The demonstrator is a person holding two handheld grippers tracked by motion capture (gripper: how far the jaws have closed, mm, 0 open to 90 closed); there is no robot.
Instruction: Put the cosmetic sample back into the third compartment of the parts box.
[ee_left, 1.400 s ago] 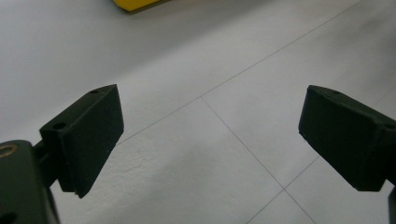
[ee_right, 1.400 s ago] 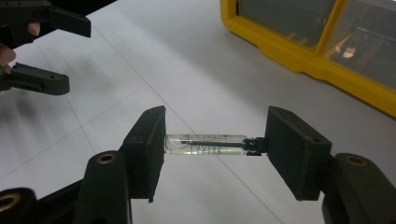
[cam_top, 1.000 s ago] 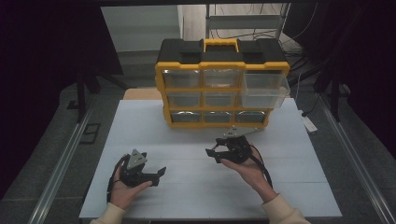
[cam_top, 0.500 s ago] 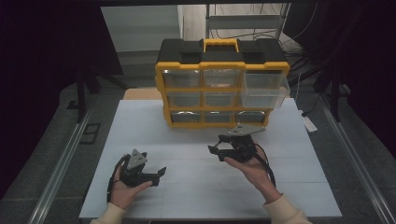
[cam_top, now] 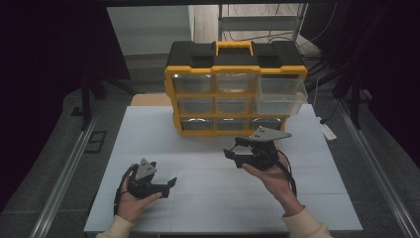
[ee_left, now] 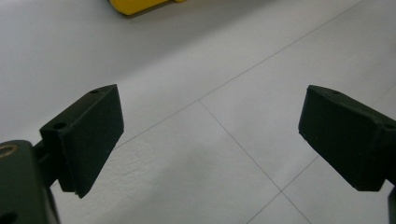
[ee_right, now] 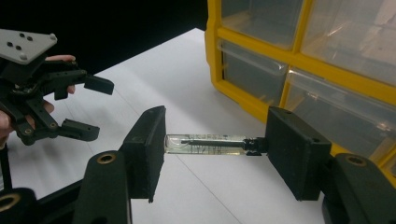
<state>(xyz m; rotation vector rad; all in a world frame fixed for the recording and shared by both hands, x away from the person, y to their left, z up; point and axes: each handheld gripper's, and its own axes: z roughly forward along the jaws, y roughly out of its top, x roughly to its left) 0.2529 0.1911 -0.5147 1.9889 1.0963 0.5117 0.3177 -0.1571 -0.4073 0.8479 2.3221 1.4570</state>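
the right gripper (ee_right: 215, 144) is pinching a small clear glass tube (ee_right: 205, 144) end to end, one end against each jaw, so the tube lies crosswise between them with its dark cap toward the right-hand jaw in the right gripper view. holding it by the ends looks deliberate: it leaves the tube's length free and level, handy for laying it flat into a drawer. seen from the high view, that right gripper (cam_top: 236, 151) hangs above the worktop (cam_top: 208, 198), just in front of the yellow drawer cabinet (cam_top: 235, 91), near its bottom row. the top right drawer (cam_top: 280, 94) juts out from the cabinet front, pulled open, which i'd guess is where the tube belongs, though the gripper sits lower than it now.

the left gripper (cam_top: 168, 183) rests low near the front of the worktop, well apart from the cabinet, jaws spread wide with nothing between them (ee_left: 210, 140). it seems parked out of the way, ready to steady a drawer if needed.
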